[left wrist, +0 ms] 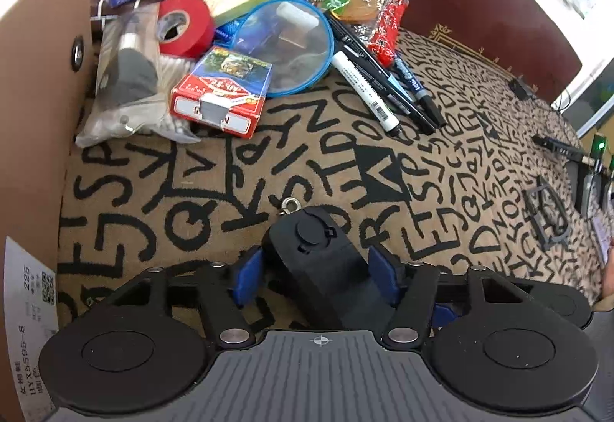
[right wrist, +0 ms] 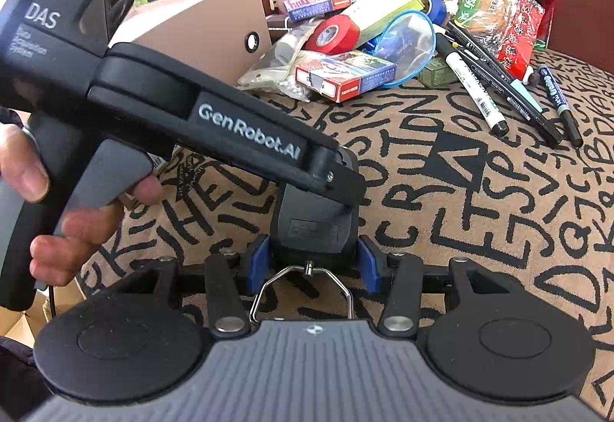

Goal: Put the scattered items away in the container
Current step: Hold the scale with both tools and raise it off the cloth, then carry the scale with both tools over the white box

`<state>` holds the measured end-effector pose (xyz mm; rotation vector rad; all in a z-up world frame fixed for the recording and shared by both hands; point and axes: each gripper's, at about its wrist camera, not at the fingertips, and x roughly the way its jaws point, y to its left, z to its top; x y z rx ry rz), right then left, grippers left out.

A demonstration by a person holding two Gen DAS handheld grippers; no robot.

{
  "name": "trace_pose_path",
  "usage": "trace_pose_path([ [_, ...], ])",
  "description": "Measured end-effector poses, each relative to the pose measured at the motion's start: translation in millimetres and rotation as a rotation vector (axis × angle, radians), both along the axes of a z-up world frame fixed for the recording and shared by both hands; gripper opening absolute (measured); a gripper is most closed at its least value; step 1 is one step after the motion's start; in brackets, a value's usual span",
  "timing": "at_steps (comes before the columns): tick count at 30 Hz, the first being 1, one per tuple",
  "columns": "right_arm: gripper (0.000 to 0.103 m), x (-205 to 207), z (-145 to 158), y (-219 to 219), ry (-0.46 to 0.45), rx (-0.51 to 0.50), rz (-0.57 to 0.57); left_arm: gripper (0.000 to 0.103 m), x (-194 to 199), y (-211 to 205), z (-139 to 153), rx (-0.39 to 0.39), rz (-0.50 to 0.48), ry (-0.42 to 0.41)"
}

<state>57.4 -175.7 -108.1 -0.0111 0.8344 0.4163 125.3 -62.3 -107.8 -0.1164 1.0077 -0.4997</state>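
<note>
- Left gripper (left wrist: 315, 278) has its blue pads on either flank of a black device (left wrist: 318, 261) lying on the lettered cloth (left wrist: 383, 192); the right pad touches it, while at the left pad contact cannot be told.
- Right gripper (right wrist: 314, 264) straddles the other end of the same black device (right wrist: 312, 226), its blue pads just beside the sides; whether they press cannot be told, and a wire bail (right wrist: 303, 287) lies between the fingers.
- A hand (right wrist: 57, 199) holds the left gripper's grey handle, whose arm crosses over the device in the right wrist view.
- Cardboard box (left wrist: 34, 96) stands along the left edge, its wall just beside the cloth.
- Scattered items crowd the far side: red tape roll (left wrist: 186, 27), card pack (left wrist: 220, 92), round blue pouch (left wrist: 286, 44), markers (left wrist: 383, 84).
- Between that pile and the grippers the cloth lies open; further bare cloth runs right.
</note>
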Motion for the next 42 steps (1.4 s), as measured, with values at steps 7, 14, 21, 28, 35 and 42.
trace_pose_path([
  [7, 0.055, 5.2, 1.3, 9.5, 0.013, -0.043, -0.030, 0.043, -3.4, 5.5, 3.1, -0.030, 0.010, -0.008],
  [14, 0.054, -3.3, 17.1, 8.0, -0.007, -0.021, -0.042, 0.039, -12.6, 11.3, 23.2, -0.056, 0.014, -0.048],
  [21, 0.054, -1.8, 60.4, 15.8, -0.092, -0.048, 0.007, 0.039, -15.2, 27.4, 71.6, -0.093, 0.062, -0.134],
  [28, 0.054, 12.9, 123.0, 52.5, -0.229, -0.067, 0.117, 0.039, -19.2, 77.3, 138.5, -0.133, 0.178, -0.267],
  [35, 0.054, 44.5, 167.4, 123.9, -0.314, -0.058, 0.286, 0.039, -16.2, 155.4, 184.3, -0.097, 0.319, -0.353],
  [42, 0.054, 85.4, 154.0, 205.7, -0.234, -0.056, 0.432, 0.039, -7.0, 237.5, 156.0, -0.082, 0.463, -0.294],
])
